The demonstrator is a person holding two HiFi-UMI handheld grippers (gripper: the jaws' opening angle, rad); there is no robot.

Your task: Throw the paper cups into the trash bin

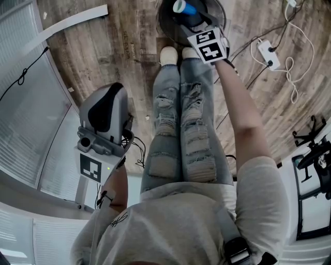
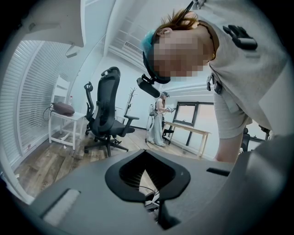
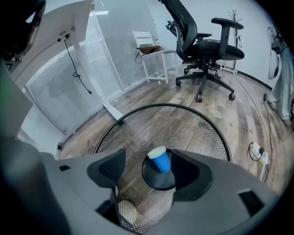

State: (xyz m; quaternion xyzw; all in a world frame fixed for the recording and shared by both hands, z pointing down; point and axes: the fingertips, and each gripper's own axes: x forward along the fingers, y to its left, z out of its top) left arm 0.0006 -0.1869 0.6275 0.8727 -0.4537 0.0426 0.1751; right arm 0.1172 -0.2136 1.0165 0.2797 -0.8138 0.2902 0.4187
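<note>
A blue paper cup (image 3: 160,160) with a white rim lies on its side on the black bottom of the round black mesh trash bin (image 3: 138,114). My right gripper (image 3: 148,166) hangs open right above the bin's mouth, its jaws wide apart with nothing between them. From the head view the cup (image 1: 181,6) shows inside the bin (image 1: 163,28), just past the right gripper (image 1: 190,18) and the person's shoes. My left gripper (image 1: 106,108) is held at the person's left side, pointing up at them. Its jaws meet at the tips (image 2: 145,153) with nothing in them.
A power strip (image 1: 269,52) with white cables lies on the wooden floor right of the bin. A black office chair (image 3: 206,46) and a white side table (image 3: 154,57) stand beyond it. A white desk leg (image 1: 72,23) runs at the left. A pale shape (image 3: 126,211) shows through the mesh.
</note>
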